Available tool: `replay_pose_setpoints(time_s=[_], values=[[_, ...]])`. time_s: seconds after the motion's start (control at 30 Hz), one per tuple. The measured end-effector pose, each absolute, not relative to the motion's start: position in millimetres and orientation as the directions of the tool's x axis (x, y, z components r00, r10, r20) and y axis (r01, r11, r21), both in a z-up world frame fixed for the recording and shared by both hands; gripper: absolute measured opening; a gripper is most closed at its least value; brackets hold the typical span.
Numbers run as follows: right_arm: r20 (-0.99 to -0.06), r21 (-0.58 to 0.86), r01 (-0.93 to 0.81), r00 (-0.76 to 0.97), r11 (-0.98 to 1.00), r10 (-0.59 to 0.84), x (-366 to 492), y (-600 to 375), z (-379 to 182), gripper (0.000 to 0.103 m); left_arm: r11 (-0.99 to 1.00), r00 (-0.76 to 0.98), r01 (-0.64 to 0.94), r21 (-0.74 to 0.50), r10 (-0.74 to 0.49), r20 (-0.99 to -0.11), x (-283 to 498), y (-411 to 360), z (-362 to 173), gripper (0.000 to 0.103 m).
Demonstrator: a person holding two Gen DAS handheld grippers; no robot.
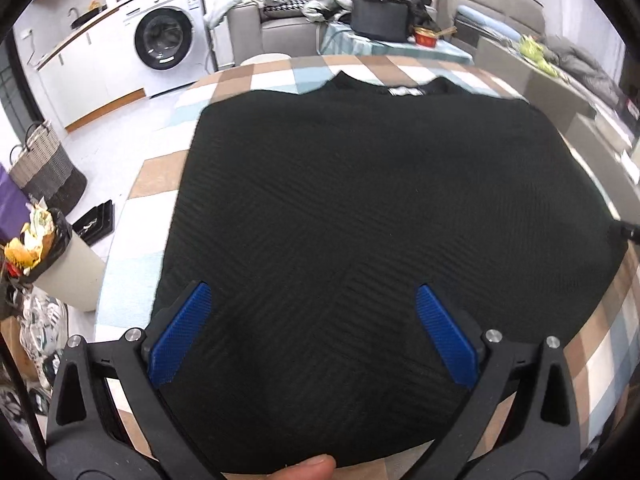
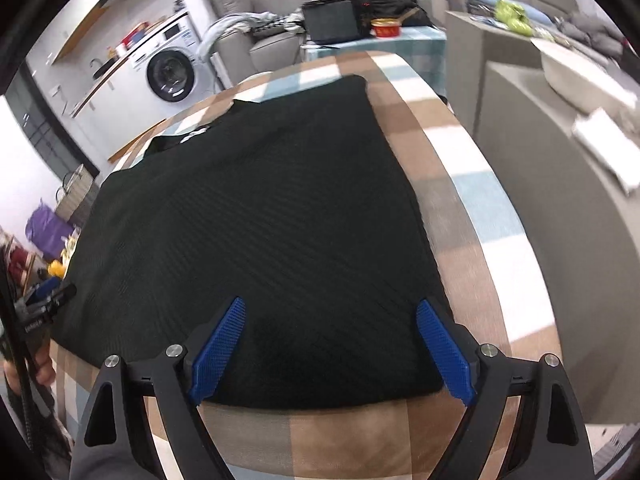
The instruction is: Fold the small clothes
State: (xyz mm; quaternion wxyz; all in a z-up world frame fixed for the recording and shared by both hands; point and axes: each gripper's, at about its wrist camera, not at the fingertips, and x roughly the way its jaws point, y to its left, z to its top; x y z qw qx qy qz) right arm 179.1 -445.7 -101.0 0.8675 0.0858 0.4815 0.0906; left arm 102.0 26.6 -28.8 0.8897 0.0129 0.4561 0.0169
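A black ribbed garment [image 1: 360, 208] lies flat on a checked tablecloth [image 1: 256, 80], its collar and white label at the far edge. My left gripper [image 1: 312, 300] is open above the garment's near hem, blue pads wide apart, nothing between them. In the right wrist view the same garment [image 2: 256, 216] covers the table, sleeves folded in. My right gripper [image 2: 332, 312] is open over the garment's near right corner, holding nothing. The left gripper [image 2: 48, 300] shows at the left edge of the right wrist view.
A washing machine [image 1: 168, 36] and counter stand at the back left. A sofa with clothes, a dark box [image 1: 380, 16] and a red bowl [image 1: 426, 36] are behind the table. A wicker basket [image 1: 44, 160] and a full bin [image 1: 48, 256] are on the floor at left. Grey cabinets [image 2: 560, 200] stand at right.
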Motion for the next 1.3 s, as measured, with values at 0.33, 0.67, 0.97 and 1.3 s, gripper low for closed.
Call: replay_pose_setpoints(time_s=[0.33,0.67,0.97,1.3], values=[[-0.777,0.171,-0.288,0.548,0.942,0.309,172,-372,-77,0.089,0.997,0.583,0.079,0.001,-0.046,-0.811,111,-7,-29,0.102],[-0.832,0.023,-0.375,0.507,0.927,0.226,181,-344,-105,0.088,0.984,0.533,0.176,-0.003,-0.098,-0.840,111,-27,-48,0.102],[-0.838,0.029,-0.125,0.537,0.992,0.092,169,-424,-96,0.088,0.995,0.534,0.093,-0.022,-0.068,-0.843,92,14,-44,0.102],[-0.827,0.048,-0.330,0.516,0.943,0.223,219,-333,-95,0.088,0.994,0.558,0.108,-0.025,-0.081,-0.826,139,-14,-32,0.102]])
